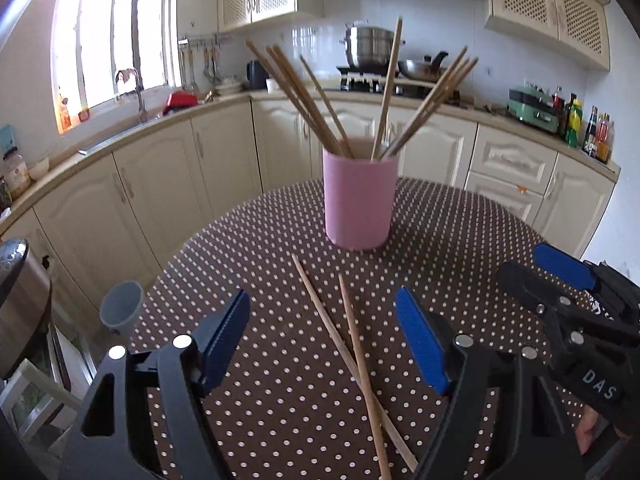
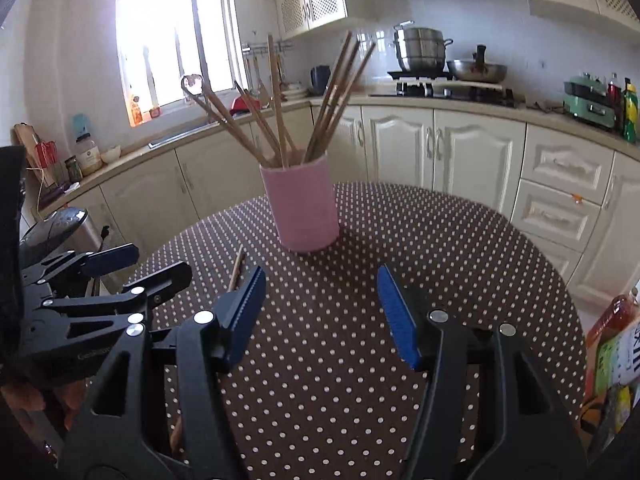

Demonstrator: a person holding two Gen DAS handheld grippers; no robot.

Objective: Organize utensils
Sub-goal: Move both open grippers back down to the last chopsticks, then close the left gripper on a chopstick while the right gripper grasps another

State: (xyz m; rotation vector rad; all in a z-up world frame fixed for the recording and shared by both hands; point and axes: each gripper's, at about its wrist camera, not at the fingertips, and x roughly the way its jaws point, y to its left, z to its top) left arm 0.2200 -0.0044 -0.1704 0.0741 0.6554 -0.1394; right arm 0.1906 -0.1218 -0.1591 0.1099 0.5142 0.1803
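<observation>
A pink cup [image 1: 358,200] stands upright near the middle of the round polka-dot table [image 1: 460,232], and several wooden chopsticks [image 1: 384,92] fan out of it. Two loose chopsticks [image 1: 352,340] lie crossed on the cloth in front of it. They lie between the blue pads of my left gripper [image 1: 322,298], which is open and low over them without touching. My right gripper [image 2: 320,280] is open too, with only bare cloth between its fingers. It faces the pink cup [image 2: 304,208] and shows at the right edge of the left wrist view [image 1: 540,274]. One chopstick tip [image 2: 237,266] pokes out beside its left finger.
A steel cooker [image 1: 16,300] and a grey funnel-shaped cup [image 1: 122,308] sit off the table's left edge. Drink bottles [image 2: 612,340] stand at the table's right edge. Cream cabinets and a cluttered counter ring the table behind the cup.
</observation>
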